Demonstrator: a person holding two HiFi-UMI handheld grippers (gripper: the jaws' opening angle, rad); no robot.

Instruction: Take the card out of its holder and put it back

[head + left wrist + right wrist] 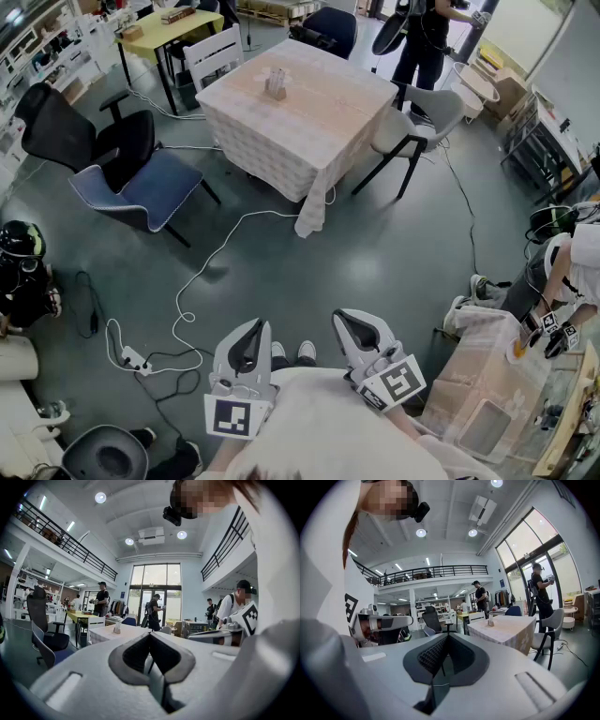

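Note:
The card holder (pixel 275 84), a small clear stand with a card upright in it, sits on the cloth-covered table (pixel 319 122) far ahead of me. It also shows small in the left gripper view as the holder (pixel 117 628) and in the right gripper view as the holder (pixel 491 622). My left gripper (pixel 249 334) and right gripper (pixel 352 323) are held side by side close to my body, well short of the table. Both are shut with nothing between the jaws; their tips meet at the left gripper (pixel 150 634) and the right gripper (pixel 446 637).
A black chair with a blue seat (pixel 131 183) stands left of the table, a white chair (pixel 417 127) to its right. A white cable (pixel 214 258) trails over the grey floor to a power strip (pixel 133 359). A person (pixel 422 42) stands behind the table. A plastic-covered bench (pixel 487 375) is at my right.

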